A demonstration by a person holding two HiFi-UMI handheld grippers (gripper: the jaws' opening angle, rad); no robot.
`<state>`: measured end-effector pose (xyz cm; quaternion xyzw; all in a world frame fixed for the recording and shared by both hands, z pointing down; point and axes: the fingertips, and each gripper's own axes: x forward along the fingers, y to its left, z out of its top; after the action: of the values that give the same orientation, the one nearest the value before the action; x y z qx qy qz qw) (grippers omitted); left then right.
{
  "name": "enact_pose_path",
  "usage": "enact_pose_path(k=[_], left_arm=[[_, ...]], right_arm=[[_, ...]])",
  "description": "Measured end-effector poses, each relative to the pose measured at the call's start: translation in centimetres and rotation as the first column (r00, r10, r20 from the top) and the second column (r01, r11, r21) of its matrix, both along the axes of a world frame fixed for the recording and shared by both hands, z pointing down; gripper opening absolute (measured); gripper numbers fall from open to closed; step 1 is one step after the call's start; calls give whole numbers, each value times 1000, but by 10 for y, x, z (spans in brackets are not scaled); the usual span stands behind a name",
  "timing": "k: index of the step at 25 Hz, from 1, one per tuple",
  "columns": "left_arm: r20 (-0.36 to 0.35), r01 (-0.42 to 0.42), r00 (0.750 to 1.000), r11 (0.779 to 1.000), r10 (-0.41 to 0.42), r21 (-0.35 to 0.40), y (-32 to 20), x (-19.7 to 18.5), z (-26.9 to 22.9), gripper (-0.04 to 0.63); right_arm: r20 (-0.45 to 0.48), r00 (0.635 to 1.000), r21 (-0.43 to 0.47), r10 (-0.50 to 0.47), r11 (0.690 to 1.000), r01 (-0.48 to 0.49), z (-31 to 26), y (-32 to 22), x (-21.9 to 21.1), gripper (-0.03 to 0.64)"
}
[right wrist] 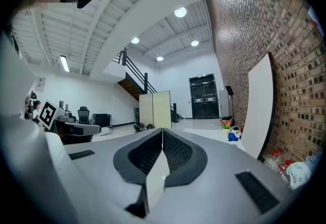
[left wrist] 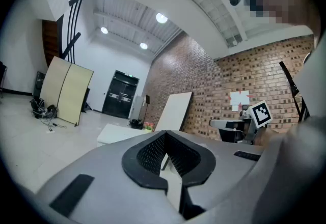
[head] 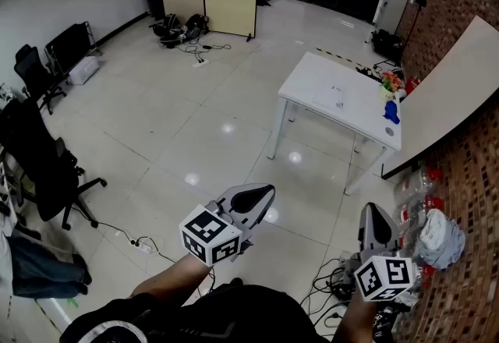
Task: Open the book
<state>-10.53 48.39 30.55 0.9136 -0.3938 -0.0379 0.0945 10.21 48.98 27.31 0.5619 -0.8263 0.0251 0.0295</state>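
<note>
Leaning board (head: 448,96) beside white table (head: 310,80)

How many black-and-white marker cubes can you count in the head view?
2: one black-and-white marker cube on the left tool, lower centre; a second cube on the right tool, bottom right.

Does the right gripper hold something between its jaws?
No, the right gripper has its jaws shut together, with nothing between them.
</note>
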Motion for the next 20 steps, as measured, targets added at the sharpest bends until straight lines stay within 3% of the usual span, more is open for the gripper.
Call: enact_pose_path(k=[12, 20], left_arm=[[-29, -7, 1000, 1000, 6, -19, -57, -39, 14, -5], [-9, 40, 999, 999, -40, -24, -143, -33, 23, -5]], right_arm=[[0, 1000, -26, -4, 1000, 4, 7, -49, -48, 0], [37, 999, -42, -33, 999, 35, 24, -144, -41, 0]])
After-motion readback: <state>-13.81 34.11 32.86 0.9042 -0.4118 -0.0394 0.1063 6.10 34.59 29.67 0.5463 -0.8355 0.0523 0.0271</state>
